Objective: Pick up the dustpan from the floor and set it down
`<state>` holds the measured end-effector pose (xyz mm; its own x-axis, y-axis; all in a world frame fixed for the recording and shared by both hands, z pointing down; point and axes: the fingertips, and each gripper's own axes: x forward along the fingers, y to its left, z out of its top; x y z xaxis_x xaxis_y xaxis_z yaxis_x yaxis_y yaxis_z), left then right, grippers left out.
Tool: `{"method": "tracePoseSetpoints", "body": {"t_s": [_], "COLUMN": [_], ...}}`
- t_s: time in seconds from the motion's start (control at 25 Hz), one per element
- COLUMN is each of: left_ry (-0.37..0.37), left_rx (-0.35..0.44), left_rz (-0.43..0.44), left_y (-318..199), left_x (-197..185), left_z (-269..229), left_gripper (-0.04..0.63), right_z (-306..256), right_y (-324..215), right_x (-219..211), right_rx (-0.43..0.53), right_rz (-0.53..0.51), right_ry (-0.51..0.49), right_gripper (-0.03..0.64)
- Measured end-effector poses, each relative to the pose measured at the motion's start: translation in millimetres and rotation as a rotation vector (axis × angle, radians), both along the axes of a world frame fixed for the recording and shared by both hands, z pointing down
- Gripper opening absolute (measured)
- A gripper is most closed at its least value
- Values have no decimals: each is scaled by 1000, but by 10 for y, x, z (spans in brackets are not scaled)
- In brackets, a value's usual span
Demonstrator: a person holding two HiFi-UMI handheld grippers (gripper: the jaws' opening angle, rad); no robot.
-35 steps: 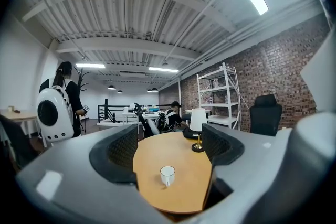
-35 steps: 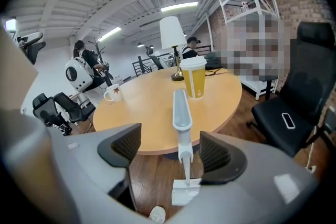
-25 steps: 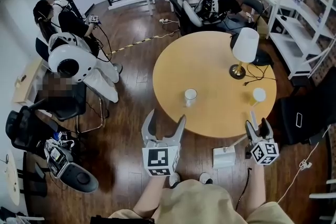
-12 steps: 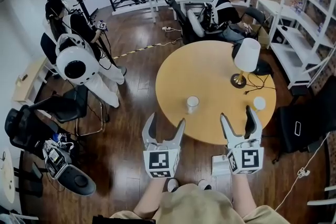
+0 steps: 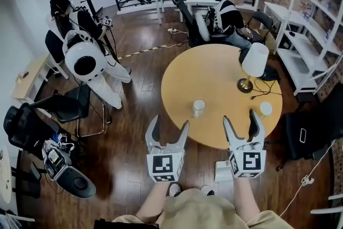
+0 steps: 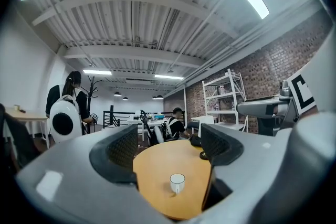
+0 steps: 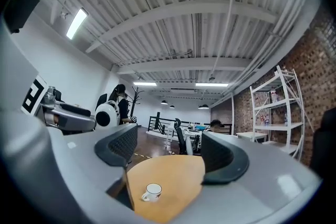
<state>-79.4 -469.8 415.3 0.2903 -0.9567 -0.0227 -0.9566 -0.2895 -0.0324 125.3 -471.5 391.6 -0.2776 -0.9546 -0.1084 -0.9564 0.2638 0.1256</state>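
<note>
Lifted level beside the left claw (image 5: 169,122), the right claw (image 5: 240,118) gapes empty; the left, also empty, is closing.

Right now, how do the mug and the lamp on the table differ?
The mug is short, the lamp tall. The mug is all white; the lamp has a white shade on a gold base. The mug stands near the front edge, the lamp at the right. Both stand upright on the table.

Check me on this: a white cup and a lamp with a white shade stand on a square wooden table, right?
Not quite: the table is round, not square, as the head view shows. The white cup and the lamp do stand on it.
</note>
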Motion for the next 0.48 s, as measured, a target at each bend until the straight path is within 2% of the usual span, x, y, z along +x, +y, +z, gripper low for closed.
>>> {"method": "tracePoseSetpoints", "body": {"t_s": [0.48], "left_ry": [13], "left_rx": [13], "left_rz": [4], "left_y": [34], "left_x": [-149], "left_z": [32], "left_gripper": [356], "right_z": [183], "right_y": [82], "right_x": [-336], "right_rx": [-37], "right_rz": [-36], "right_ry": [2], "right_gripper": [382]}}
